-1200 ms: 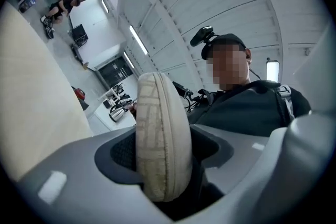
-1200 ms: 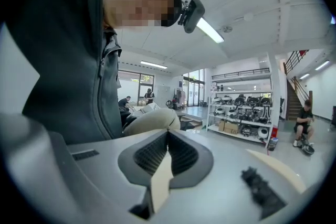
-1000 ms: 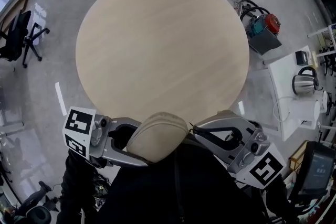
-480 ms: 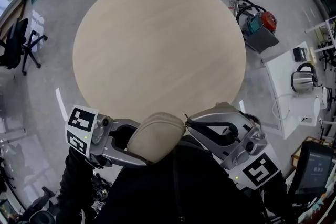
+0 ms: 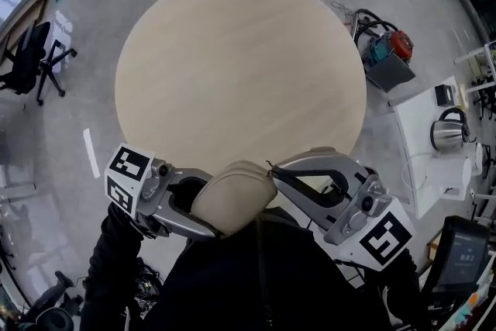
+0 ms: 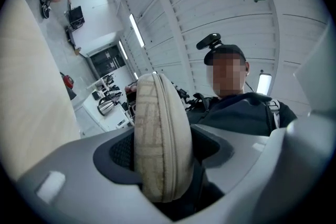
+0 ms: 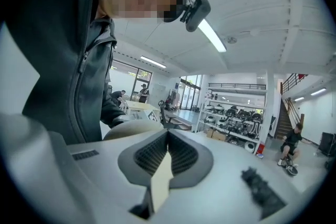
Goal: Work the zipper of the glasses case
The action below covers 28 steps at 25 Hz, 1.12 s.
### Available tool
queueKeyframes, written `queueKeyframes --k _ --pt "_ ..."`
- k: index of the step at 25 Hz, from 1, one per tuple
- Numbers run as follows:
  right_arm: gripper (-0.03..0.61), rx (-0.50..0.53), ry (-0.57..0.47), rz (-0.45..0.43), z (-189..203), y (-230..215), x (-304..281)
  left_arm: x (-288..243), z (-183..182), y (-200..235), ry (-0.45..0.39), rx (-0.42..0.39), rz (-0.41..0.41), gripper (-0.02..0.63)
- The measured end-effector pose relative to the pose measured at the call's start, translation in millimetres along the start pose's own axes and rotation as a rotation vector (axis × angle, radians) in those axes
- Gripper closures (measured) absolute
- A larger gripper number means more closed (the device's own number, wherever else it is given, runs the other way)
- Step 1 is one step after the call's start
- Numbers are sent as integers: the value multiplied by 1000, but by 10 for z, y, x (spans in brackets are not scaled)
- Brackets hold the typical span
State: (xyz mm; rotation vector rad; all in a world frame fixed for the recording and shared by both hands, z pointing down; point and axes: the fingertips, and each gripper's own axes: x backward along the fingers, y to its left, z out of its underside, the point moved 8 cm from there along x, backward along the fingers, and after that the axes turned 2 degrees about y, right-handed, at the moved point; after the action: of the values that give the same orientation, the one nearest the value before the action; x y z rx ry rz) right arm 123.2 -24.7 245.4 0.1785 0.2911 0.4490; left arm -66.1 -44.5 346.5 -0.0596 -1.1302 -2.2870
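Head view: case (image 5: 232, 198) in air off near edge of worktop (image 5: 240, 66), clamped by left gripper (image 5: 213, 209); right gripper (image 5: 273, 168) tip at case's right end.

Left gripper view: jaws grasp case, zipper (image 6: 169, 134) facing camera.

Right gripper view: jaws clenched on thin beige tab (image 7: 160, 181) (likely the pull). Keep case firm, draw tab along seam, no twist.

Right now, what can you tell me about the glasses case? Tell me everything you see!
The glasses case is a beige, rounded clamshell that looks fabric-covered, with a faint grid on one face. Its zipper runs round the edge and looks closed. It is off the table, by the person's chest, squeezed between the jaws of the left gripper. The right gripper, shut, meets its right end.
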Motion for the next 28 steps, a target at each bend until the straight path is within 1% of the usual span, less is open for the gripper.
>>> queueKeyframes --k 2,3,5,8,9,10,11,13,15,16,19,22,24,26,28 --pt "572 -6 -32 27 -94 -43 -18 45 -6 41 -96 -46 25 318" --pt "572 -11 -50 43 -144 -67 -26 83 -8 70 -159 -60 24 300" --pt "572 -23 -85 81 -224 -121 -36 213 -12 169 -321 -54 9 245" --pt "572 -16 -99 162 -261 -216 -39 403 26 403 -607 30 -8 213" --pt "572 -10 -95 189 -255 -243 -42 413 47 474 -683 65 -7 211" --pt "572 -5 -92 215 -246 -267 -47 386 59 532 -736 95 0 210" --pt "572 1 -90 240 -238 -291 -55 328 58 578 -768 120 16 208" --pt "572 18 -85 293 -227 -323 -83 149 10 622 -792 156 83 207" --pt "572 32 -78 333 -224 -307 -127 -29 -81 599 -809 169 163 207" --pt "572 36 -75 344 -229 -277 -152 -70 -136 579 -828 167 182 207" --pt "572 36 -82 364 -259 -141 -201 -9 -336 525 -933 169 188 199" --pt "572 0 -131 393 -301 -42 -185 38 -498 521 -1011 191 197 181" --pt "572 -48 -168 415 -301 -12 -146 0 -541 560 -1038 206 205 176" --pt "572 -117 -204 431 -267 1 -116 -35 -580 582 -1051 214 223 176" --pt "572 -177 -228 435 -202 37 -124 -16 -652 551 -1060 201 234 176"
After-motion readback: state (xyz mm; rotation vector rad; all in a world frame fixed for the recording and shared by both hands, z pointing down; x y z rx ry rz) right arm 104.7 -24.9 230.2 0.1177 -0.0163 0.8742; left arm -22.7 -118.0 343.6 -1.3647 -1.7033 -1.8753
